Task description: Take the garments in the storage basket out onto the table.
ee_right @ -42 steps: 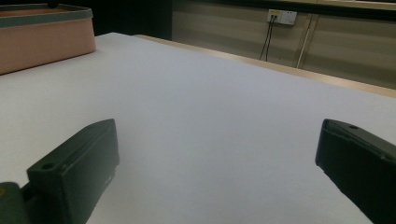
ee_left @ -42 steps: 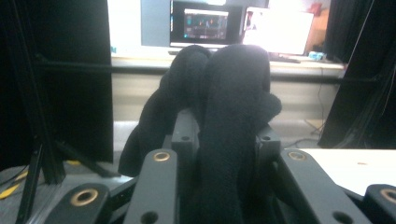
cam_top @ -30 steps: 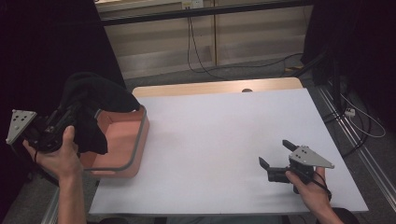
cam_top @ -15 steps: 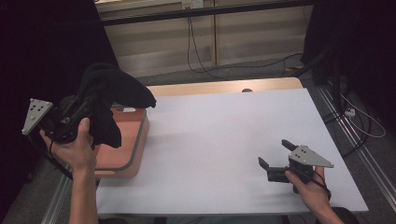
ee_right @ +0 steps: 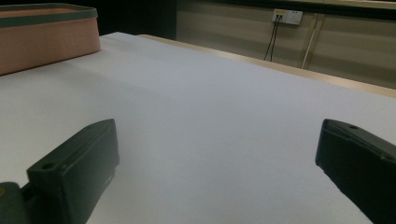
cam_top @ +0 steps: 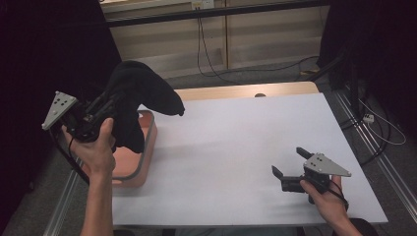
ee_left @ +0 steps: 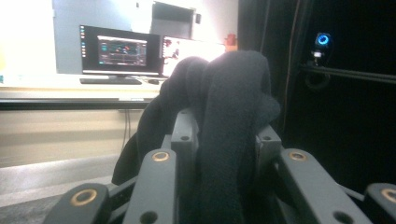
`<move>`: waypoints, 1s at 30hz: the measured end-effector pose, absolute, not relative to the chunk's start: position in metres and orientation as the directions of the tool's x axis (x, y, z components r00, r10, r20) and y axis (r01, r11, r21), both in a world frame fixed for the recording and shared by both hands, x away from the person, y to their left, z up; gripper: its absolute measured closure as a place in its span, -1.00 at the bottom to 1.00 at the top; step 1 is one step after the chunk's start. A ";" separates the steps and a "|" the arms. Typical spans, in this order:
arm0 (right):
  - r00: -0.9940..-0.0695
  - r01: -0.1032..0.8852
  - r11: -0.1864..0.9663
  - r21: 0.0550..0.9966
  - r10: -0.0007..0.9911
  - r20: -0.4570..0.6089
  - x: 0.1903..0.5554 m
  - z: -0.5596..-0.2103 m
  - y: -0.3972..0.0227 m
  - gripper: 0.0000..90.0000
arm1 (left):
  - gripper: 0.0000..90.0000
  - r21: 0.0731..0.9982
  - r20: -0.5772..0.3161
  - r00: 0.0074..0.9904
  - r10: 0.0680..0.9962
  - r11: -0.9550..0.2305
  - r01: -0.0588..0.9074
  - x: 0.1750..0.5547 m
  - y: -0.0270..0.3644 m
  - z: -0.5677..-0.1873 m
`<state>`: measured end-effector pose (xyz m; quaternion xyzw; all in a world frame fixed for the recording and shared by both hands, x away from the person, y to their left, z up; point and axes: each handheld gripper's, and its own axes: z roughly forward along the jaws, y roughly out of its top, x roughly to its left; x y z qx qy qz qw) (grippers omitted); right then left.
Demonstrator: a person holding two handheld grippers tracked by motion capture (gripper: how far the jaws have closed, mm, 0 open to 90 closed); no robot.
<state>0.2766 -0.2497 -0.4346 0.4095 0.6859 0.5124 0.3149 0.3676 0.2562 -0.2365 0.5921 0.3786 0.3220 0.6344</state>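
A black cloth (cam_top: pixel 142 91) hangs bunched in the air over a salmon-coloured bin (cam_top: pixel 146 147) at the table's left edge. My left gripper (cam_top: pixel 115 102) is shut on it, raised above the bin and pointing toward the table. In the left gripper view the cloth (ee_left: pixel 233 116) is pinched between the jaws of the left gripper (ee_left: pixel 224 140) and drapes over them. My right gripper (cam_top: pixel 289 161) rests low near the table's front right, open, with nothing between its fingers. Its view shows the right gripper (ee_right: pixel 219 158) wide apart over the white tabletop (ee_right: pixel 210 93), with the bin (ee_right: pixel 46 37) far off.
The white table (cam_top: pixel 236 137) has a wooden strip (cam_top: pixel 236 91) along its far edge. Cables (cam_top: pixel 206 54) hang from a wall socket (cam_top: pixel 202 5) behind it. Dark curtains stand at both sides. Monitors (ee_left: pixel 121 51) sit on a desk beyond.
My left gripper has risen and moved right toward the table, lifting the black cloth up from the bin. The right gripper has stayed where it was.
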 end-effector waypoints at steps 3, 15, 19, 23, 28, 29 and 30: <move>-0.467 0.237 0.140 0.961 0.884 -0.014 0.276 -0.434 -0.250 -1.00 | 0.55 0.995 -0.098 0.520 0.849 0.090 0.041 0.369 0.249 -0.237; -0.468 0.236 0.140 0.962 0.884 -0.014 0.276 -0.434 -0.250 -1.00 | 0.55 0.993 -0.119 0.588 0.800 0.091 0.078 0.378 0.215 -0.236; -0.471 0.237 0.141 0.961 0.882 -0.013 0.276 -0.434 -0.250 -1.00 | 0.55 0.992 -0.129 0.601 0.789 0.096 0.086 0.381 0.206 -0.236; -0.470 0.237 0.140 0.961 0.882 -0.013 0.276 -0.434 -0.250 -1.00 | 0.55 0.990 -0.139 0.616 0.776 0.102 0.095 0.383 0.199 -0.237; -0.472 0.237 0.140 0.961 0.882 -0.012 0.276 -0.434 -0.250 -1.00 | 0.55 0.989 -0.147 0.633 0.760 0.100 0.109 0.385 0.189 -0.239; -0.472 0.236 0.142 0.961 0.881 -0.014 0.276 -0.434 -0.250 -1.00 | 0.54 0.989 -0.147 0.635 0.758 0.097 0.113 0.386 0.187 -0.240; -0.472 0.236 0.141 0.962 0.881 -0.013 0.276 -0.435 -0.250 -1.00 | 0.54 0.989 -0.146 0.640 0.755 0.094 0.115 0.386 0.185 -0.240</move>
